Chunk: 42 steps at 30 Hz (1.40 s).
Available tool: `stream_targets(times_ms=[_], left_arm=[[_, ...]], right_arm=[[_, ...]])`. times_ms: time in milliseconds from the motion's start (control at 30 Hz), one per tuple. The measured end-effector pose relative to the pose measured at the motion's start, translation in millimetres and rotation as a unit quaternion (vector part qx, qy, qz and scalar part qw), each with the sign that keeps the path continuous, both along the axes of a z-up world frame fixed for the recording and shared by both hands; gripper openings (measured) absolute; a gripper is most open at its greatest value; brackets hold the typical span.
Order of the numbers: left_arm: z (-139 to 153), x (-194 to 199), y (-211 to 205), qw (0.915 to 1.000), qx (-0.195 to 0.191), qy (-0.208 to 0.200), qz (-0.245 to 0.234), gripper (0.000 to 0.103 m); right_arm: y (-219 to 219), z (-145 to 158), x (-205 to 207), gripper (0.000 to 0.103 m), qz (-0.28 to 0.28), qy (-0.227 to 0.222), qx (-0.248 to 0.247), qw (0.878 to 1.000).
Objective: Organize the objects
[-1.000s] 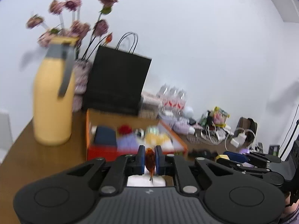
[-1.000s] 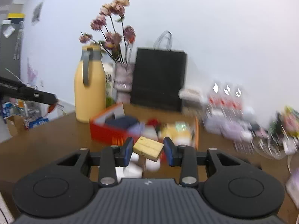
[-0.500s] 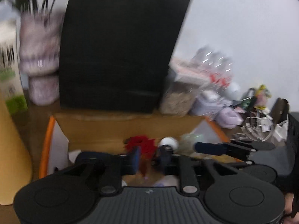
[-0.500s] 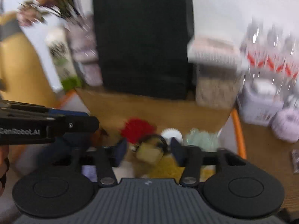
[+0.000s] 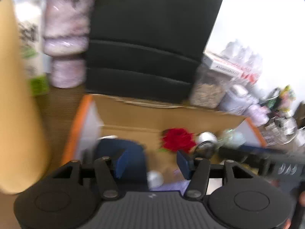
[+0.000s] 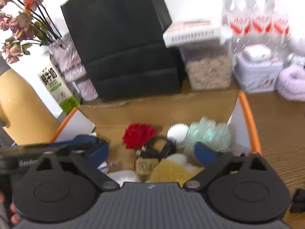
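Both over the box [image 6: 247,114], jaws opening, nothing between them. Right gripper [image 6: 152,154] spread wide above the wooden block [image 6: 146,167], which lies in the box beside the yellow sponge [image 6: 171,171], likely just dropped. Left gripper [image 5: 150,162] half spread above the blue item [image 5: 129,152]. Red flower [image 6: 139,135] lies further back; black bag [image 6: 122,38] stands behind the box.

Home: cluttered wooden table [image 6: 276,126], dried flowers [image 6: 21,22], milk carton [image 6: 53,80].
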<state>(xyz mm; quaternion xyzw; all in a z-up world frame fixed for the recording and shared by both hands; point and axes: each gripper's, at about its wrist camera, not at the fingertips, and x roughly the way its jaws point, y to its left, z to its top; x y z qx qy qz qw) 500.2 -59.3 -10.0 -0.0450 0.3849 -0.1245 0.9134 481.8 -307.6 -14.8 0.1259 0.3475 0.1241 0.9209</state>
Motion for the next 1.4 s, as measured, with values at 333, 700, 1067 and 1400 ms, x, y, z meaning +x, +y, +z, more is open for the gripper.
stream_targets(times_ms=[333, 700, 1067, 1400], left_arm=[[78.6, -204.0, 34.2, 0.9895, 0.024, -0.136, -0.044, 0.092], [19.3, -435.6, 78.7, 0.9934, -0.027, -0.112, -0.001, 0.092], [17.1, -400.6, 66.0, 0.992, 0.007, -0.123, 0.025, 0.091], [-5.0, -270.7, 0.6, 0.9932, -0.012, -0.098, -0.062, 0.054]], right_arm=[[27.9, 79.4, -166.8, 0.103, -0.005, -0.147, -0.137, 0.98], [34.5, -3.0, -443.6, 0.103, 0.018, -0.068, -0.06, 0.996], [40.6, 9.5, -411.4, 0.103, -0.015, -0.107, -0.147, 0.983], [32.4, 9.9, -293.2, 0.097, 0.023, -0.133, -0.18, 0.974]])
